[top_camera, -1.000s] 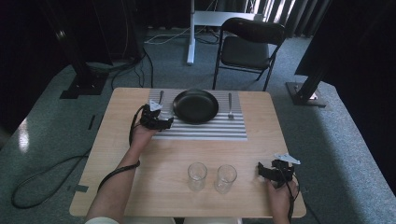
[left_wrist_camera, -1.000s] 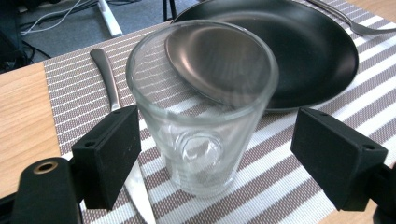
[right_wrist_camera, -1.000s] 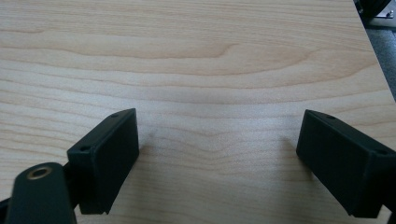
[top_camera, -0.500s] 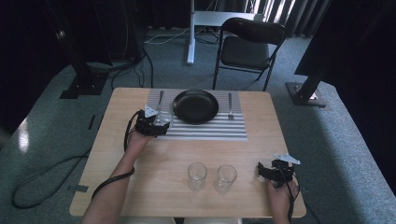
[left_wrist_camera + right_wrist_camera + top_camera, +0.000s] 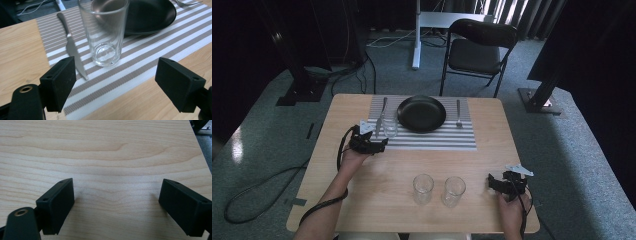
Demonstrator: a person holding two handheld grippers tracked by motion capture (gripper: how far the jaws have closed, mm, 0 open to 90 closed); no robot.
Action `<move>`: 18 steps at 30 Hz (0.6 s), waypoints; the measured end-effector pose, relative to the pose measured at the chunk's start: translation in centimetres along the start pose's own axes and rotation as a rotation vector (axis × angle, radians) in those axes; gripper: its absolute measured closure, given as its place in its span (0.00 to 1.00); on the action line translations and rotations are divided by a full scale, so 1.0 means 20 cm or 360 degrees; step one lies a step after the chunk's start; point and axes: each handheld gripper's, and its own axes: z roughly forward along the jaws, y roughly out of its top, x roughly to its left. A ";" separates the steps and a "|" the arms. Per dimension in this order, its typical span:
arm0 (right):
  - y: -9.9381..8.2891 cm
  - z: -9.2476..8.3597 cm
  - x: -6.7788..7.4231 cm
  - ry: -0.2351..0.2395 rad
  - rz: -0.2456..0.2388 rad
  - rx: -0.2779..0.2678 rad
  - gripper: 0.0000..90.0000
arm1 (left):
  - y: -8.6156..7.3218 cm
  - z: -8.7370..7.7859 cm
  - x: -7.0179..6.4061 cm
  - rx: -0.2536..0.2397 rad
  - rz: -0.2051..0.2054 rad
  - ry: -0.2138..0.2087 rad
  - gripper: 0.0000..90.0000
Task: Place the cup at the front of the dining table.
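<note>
— How many glasses have you got on the table point(image 5: 362, 200)?

— Three. One glass point(image 5: 103, 30) stands upright on the striped placemat point(image 5: 432, 140), just left of the black plate point(image 5: 422, 112) and right beside the knife point(image 5: 71, 47). The other two glasses point(image 5: 423, 188) stand side by side near your edge, a small gap between them. One fork point(image 5: 458, 114) lies right of the plate.

— And your tools?

— Your left gripper point(image 5: 115, 77) is spread wide, holding nothing, with the placemat glass just beyond its jaws. Your right gripper point(image 5: 117, 202) is also released, low over bare wood at the near right corner; whether it touches the wood, I cannot tell.

— Room to move?

— Open wood lies between the placemat and the near glasses. The table's right edge runs close beside your right gripper.
</note>
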 end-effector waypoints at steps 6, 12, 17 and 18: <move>0.00 0.00 0.00 0.0000 0.0001 0.0001 0.14 | -0.08 -0.06 0.01 -0.0005 -0.0025 0.0015 0.20; 0.00 0.00 0.00 0.0000 0.0000 0.0000 0.14 | -0.14 -0.11 0.00 -0.0010 0.0010 0.0049 0.20; 0.00 0.00 0.00 -0.0001 -0.0001 0.0000 0.14 | -0.18 -0.16 0.01 -0.0025 -0.0001 0.0047 0.20; 0.00 0.00 0.00 0.0000 0.0000 0.0001 0.14 | -0.18 -0.17 0.01 -0.0028 -0.0002 0.0047 0.20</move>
